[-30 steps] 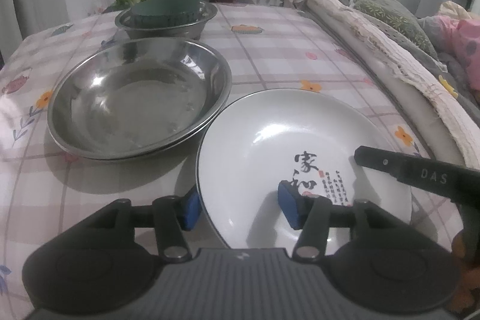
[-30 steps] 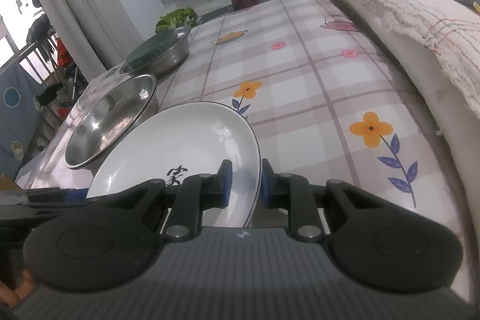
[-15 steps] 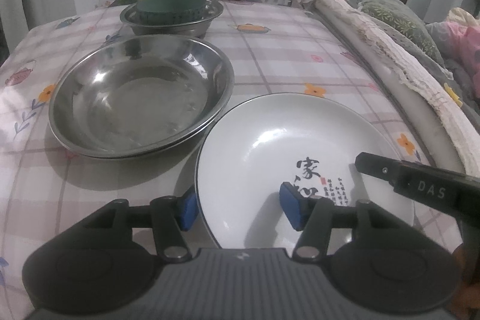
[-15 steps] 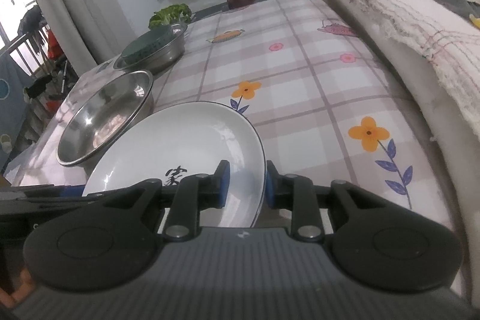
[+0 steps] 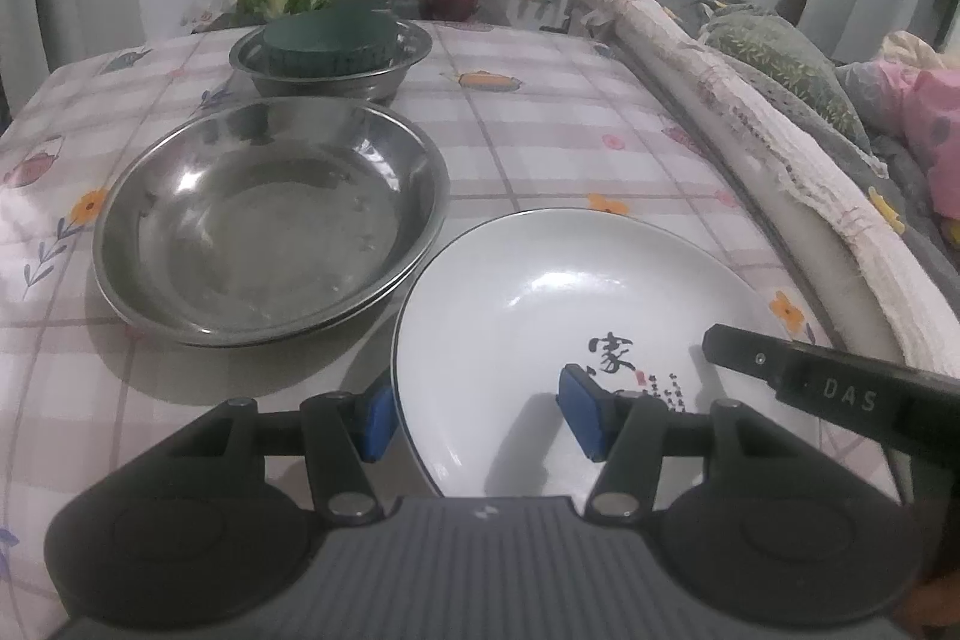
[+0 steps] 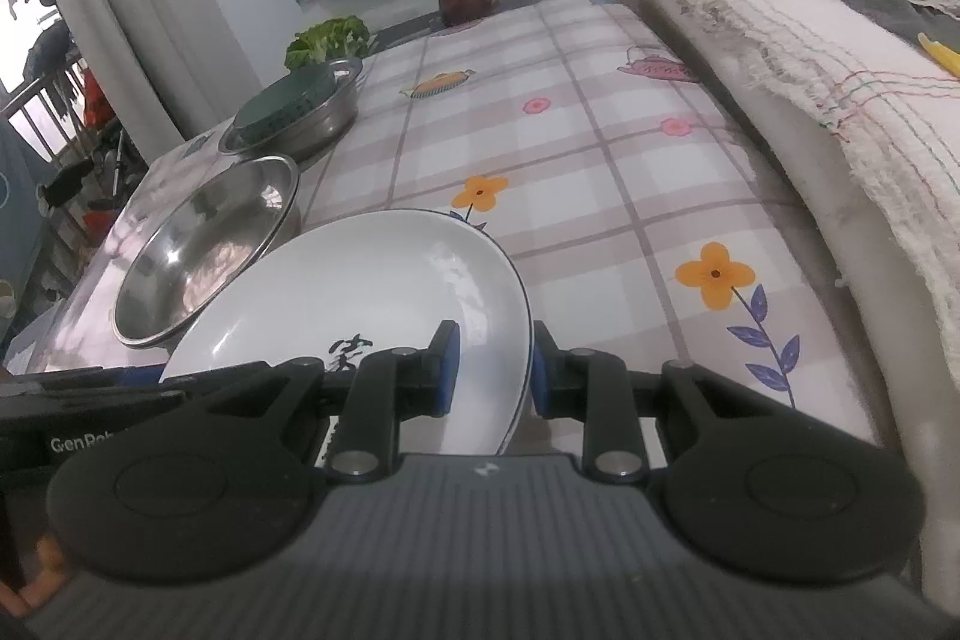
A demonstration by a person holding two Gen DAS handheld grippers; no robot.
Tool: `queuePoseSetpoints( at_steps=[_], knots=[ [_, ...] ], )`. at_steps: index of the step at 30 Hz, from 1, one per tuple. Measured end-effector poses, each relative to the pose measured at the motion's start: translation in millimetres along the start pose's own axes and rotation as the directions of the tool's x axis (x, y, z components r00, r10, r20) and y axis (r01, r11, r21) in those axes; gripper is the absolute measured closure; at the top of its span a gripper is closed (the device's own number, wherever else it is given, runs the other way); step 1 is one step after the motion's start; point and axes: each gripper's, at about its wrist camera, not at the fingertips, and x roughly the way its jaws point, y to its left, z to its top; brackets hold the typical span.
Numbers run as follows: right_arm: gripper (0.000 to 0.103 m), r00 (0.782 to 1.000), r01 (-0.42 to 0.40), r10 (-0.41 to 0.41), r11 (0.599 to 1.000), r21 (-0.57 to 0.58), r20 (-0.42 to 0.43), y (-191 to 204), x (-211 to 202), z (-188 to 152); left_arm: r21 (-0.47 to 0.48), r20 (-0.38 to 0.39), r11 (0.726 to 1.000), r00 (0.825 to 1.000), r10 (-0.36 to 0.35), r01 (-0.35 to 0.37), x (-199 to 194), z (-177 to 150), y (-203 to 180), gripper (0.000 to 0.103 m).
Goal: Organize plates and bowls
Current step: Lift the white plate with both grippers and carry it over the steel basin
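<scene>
The white plate (image 6: 384, 292) is straddled at its near rim by both grippers: right gripper (image 6: 491, 370) jaws slightly apart, left gripper (image 5: 480, 415) released. It's crowded by a steel basin (image 5: 270, 220), touching.

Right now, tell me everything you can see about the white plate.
The white plate is round, shallow and glossy, seemingly ceramic, with a thin dark rim line and black calligraphy plus small red marks inside. It sits on the checked tablecloth beside the large steel basin. The right gripper straddles its rim; the left gripper brackets its near edge, open.
</scene>
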Motion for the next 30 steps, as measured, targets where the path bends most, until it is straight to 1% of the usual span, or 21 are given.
queuePoseSetpoints(
  at_steps=[14, 30],
  knots=[
    [0.079, 1.0, 0.003, -0.003, 1.0, 0.008, 0.022, -3, -9, 7, 0.001, 0.011, 1.0, 1.0, -0.015, 0.015, -4, 5, -5, 0.046],
    [0.079, 0.999, 0.002, -0.002, 1.0, -0.002, 0.049, 1, -20, 16, -0.003, 0.041, 1.0, 0.999, -0.023, 0.023, -14, 11, -6, 0.046]
  ],
)
